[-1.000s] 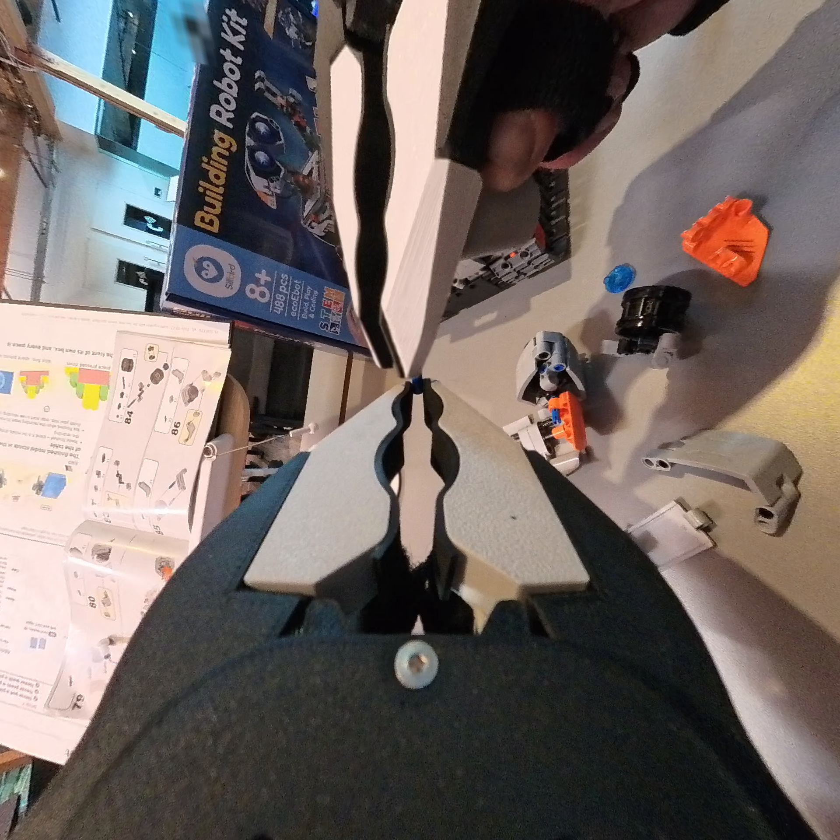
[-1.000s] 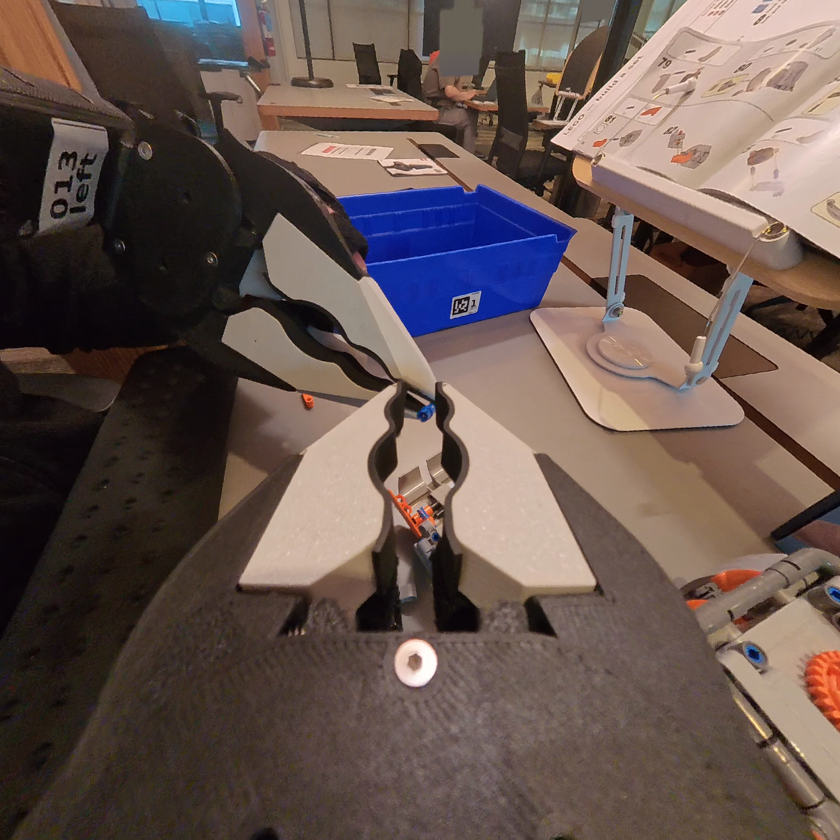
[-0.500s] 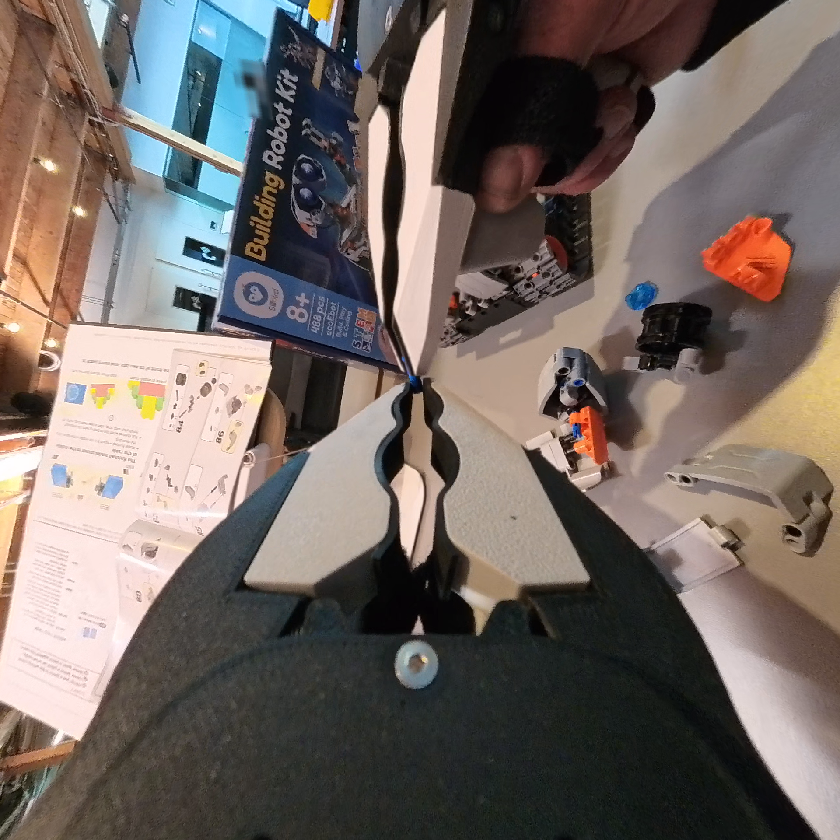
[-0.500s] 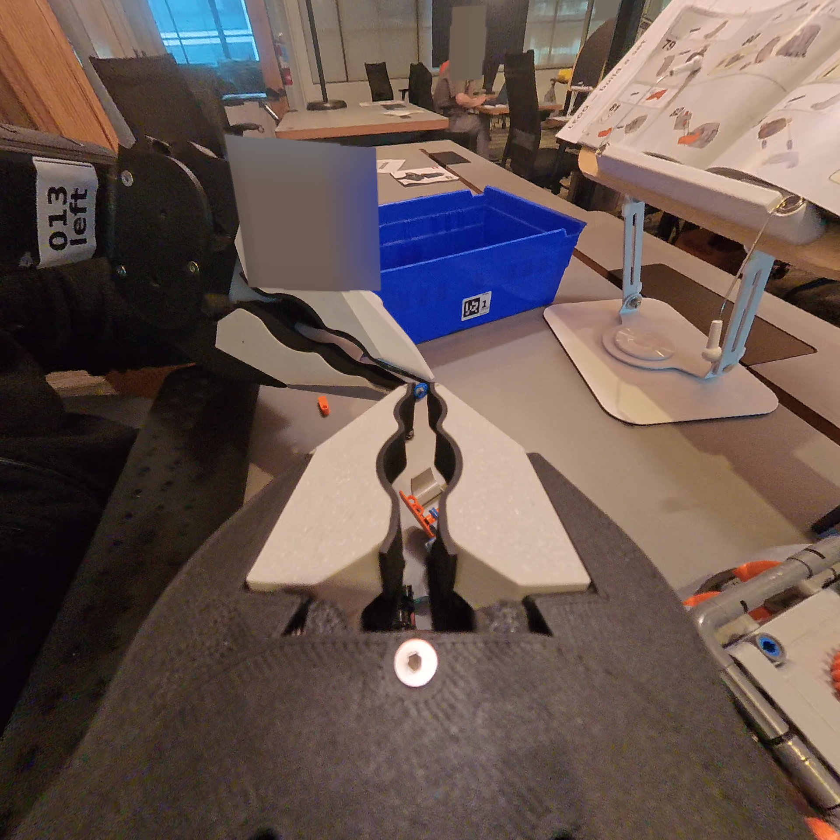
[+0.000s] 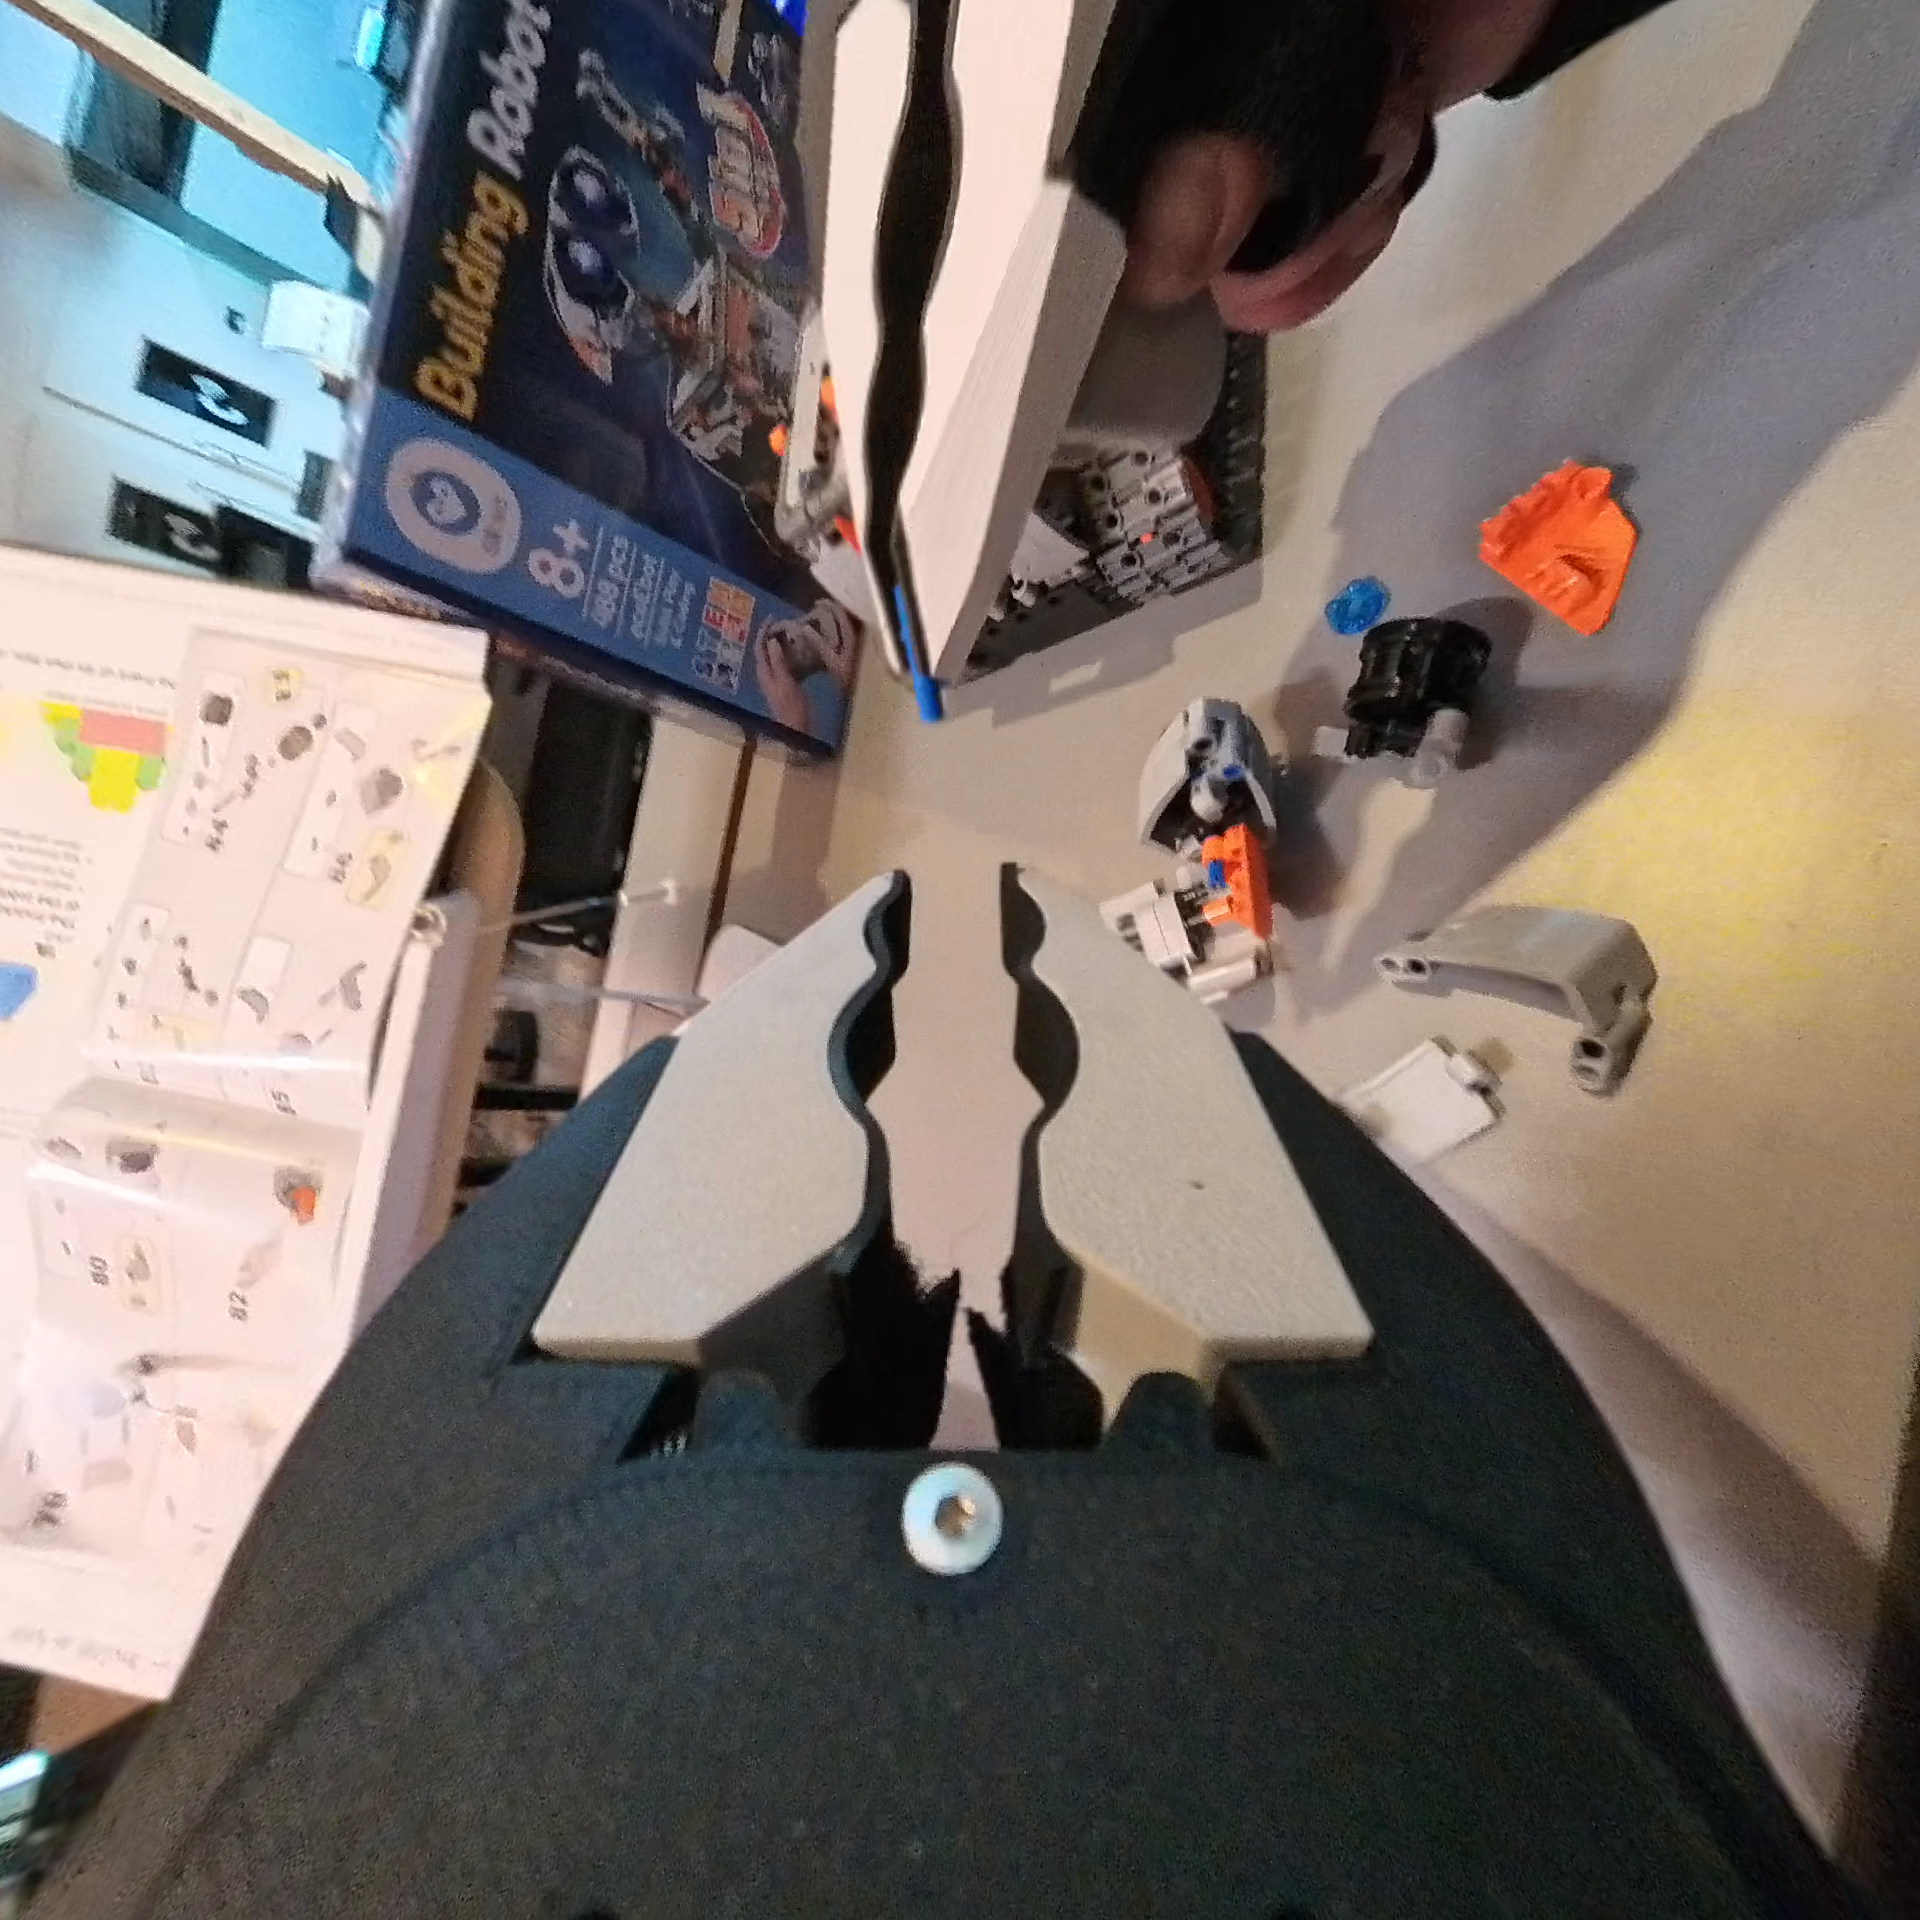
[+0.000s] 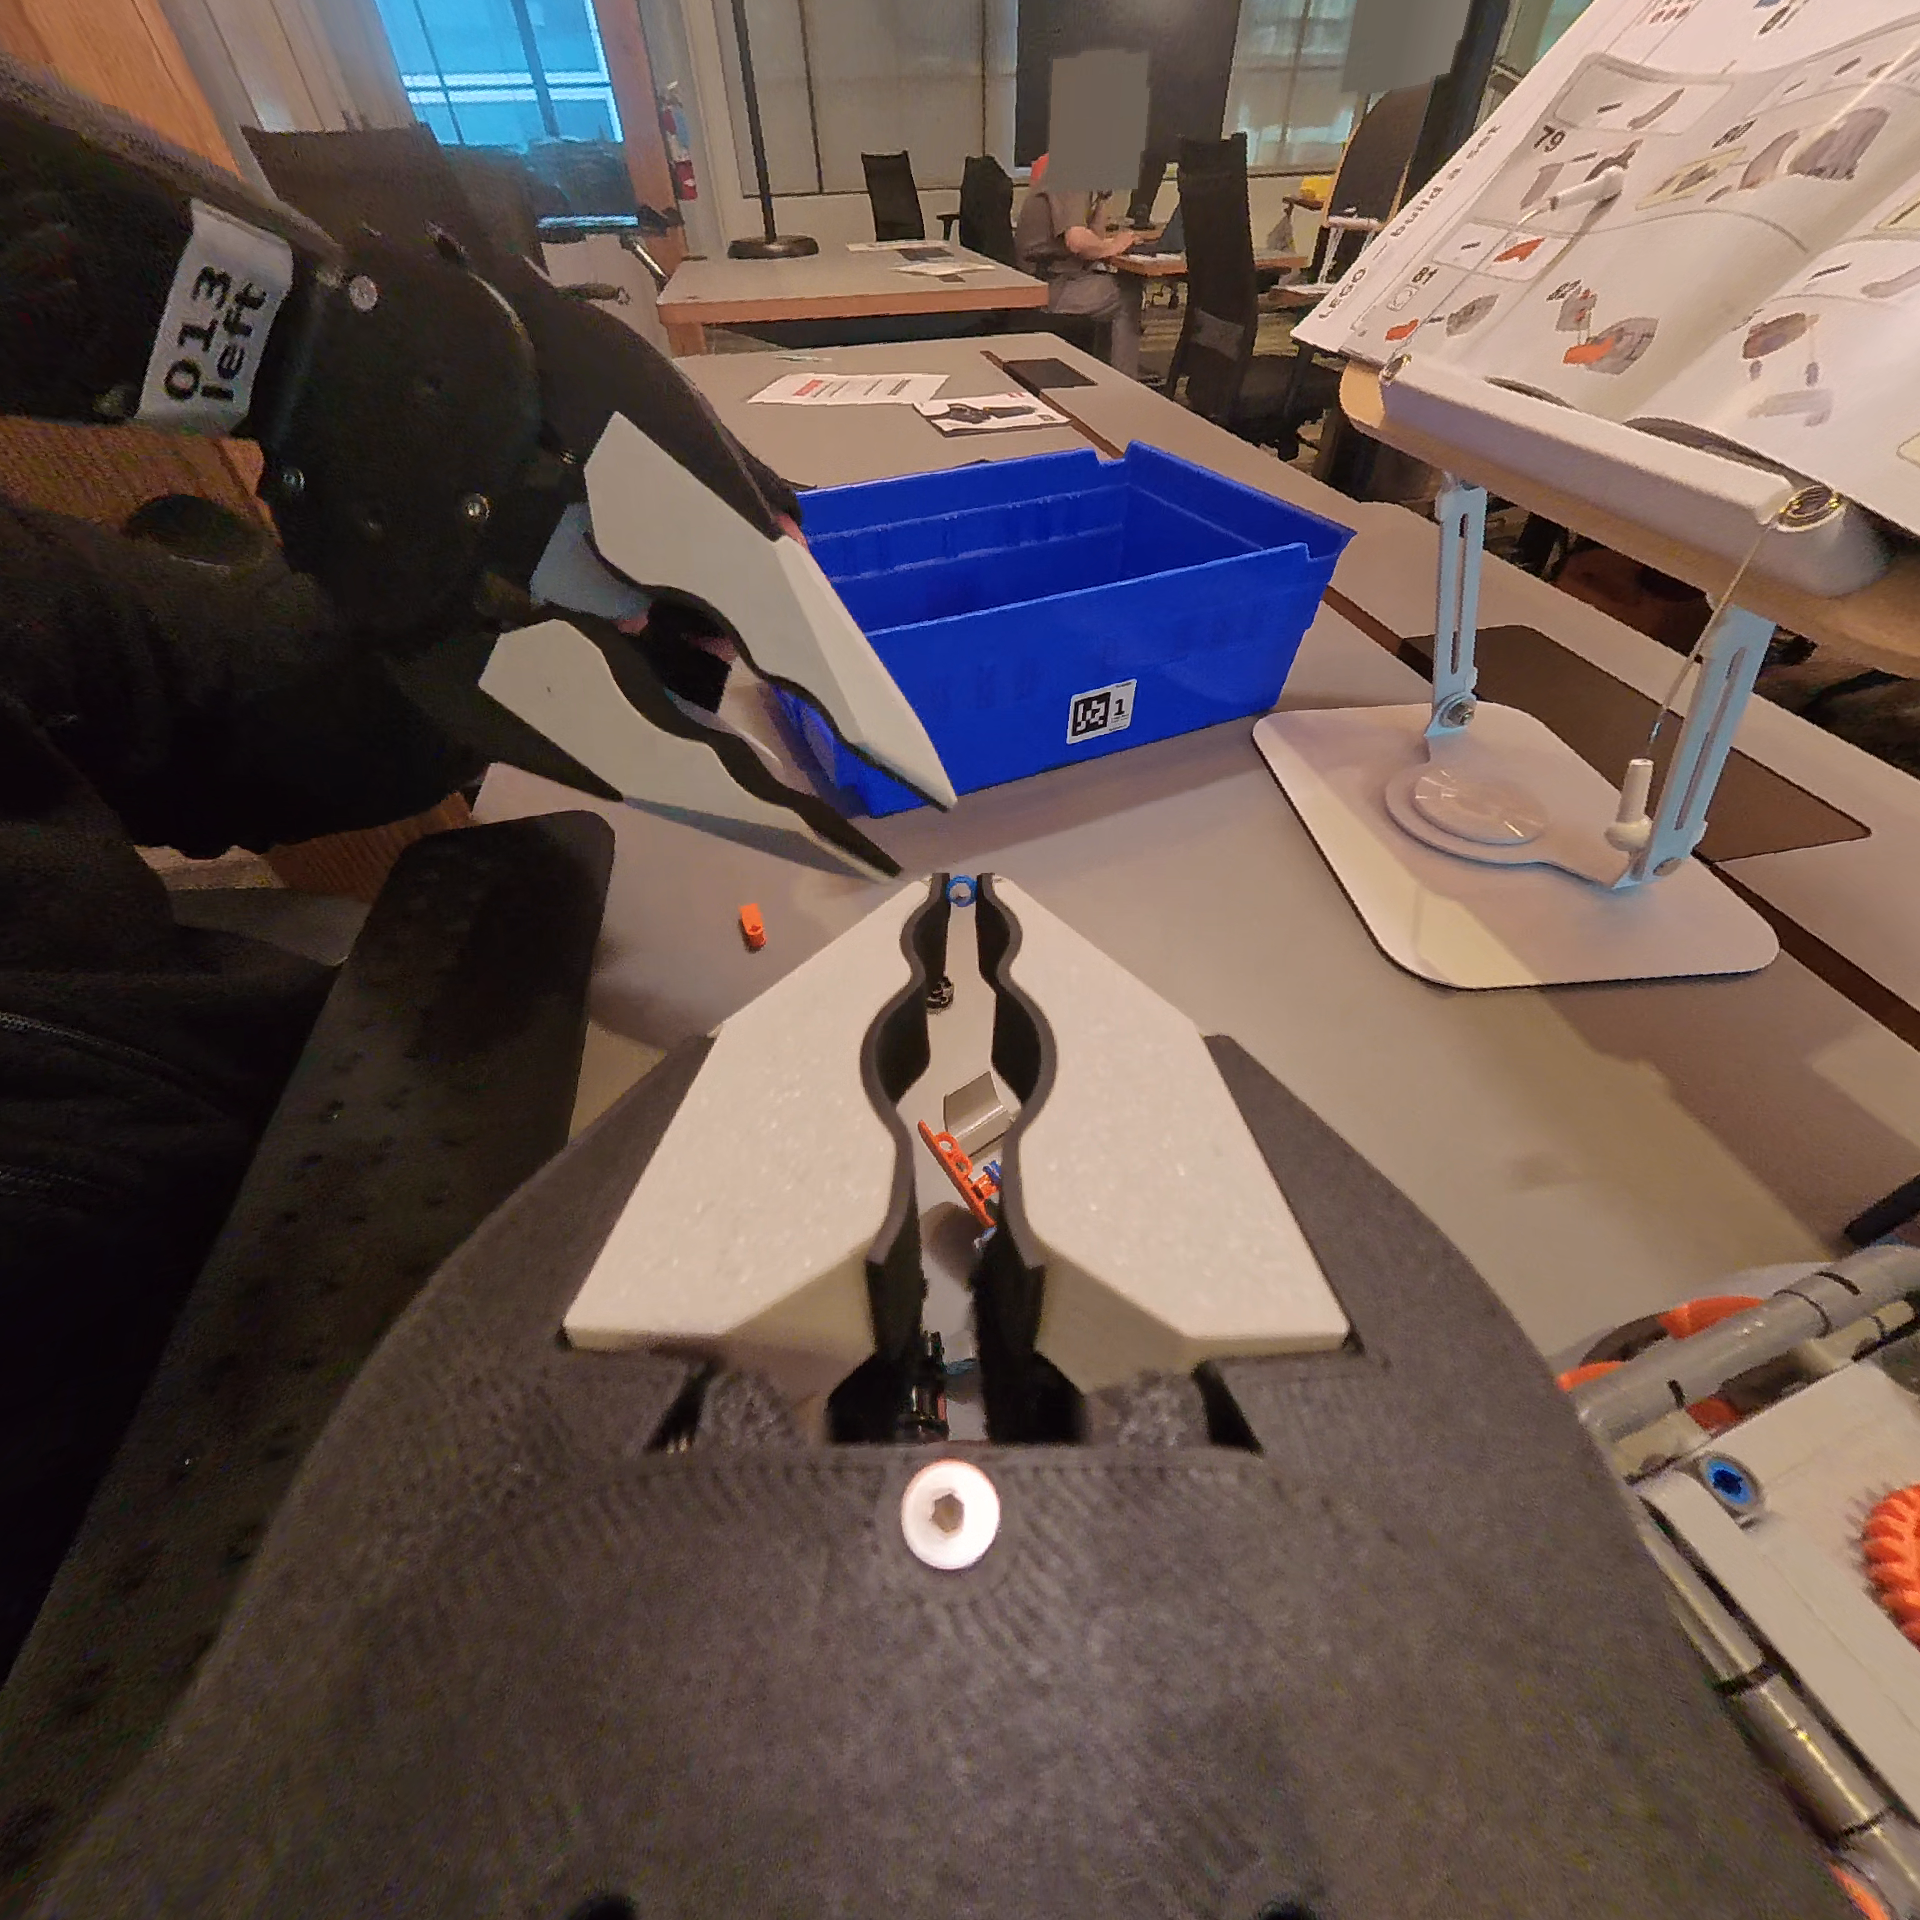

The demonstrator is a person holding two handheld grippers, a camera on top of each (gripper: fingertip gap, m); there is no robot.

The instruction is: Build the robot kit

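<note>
The right gripper (image 6: 958, 881) is pinching a small blue pin (image 6: 958, 894) at the very tips of its fingers, holding it above the grey table (image 6: 1299, 1091); a partly built grey and orange model (image 6: 1766, 1455) is sitting at the near right. Just to the far left of the pin, the left gripper (image 5: 954, 883) is hanging with its fingers spread and nothing between them, its lower tip close to the pin but apart from it. On the table beside it, a grey and orange sub-assembly (image 5: 1195, 925), a curved grey panel (image 5: 1538, 961), a black wheel (image 5: 1408, 691) and an orange piece (image 5: 1558, 545) are lying scattered. Farther off, a blue bin (image 6: 1091, 623) is standing left of a white stand (image 6: 1507, 831) that is propping up an open instruction booklet (image 6: 1662, 208).
</note>
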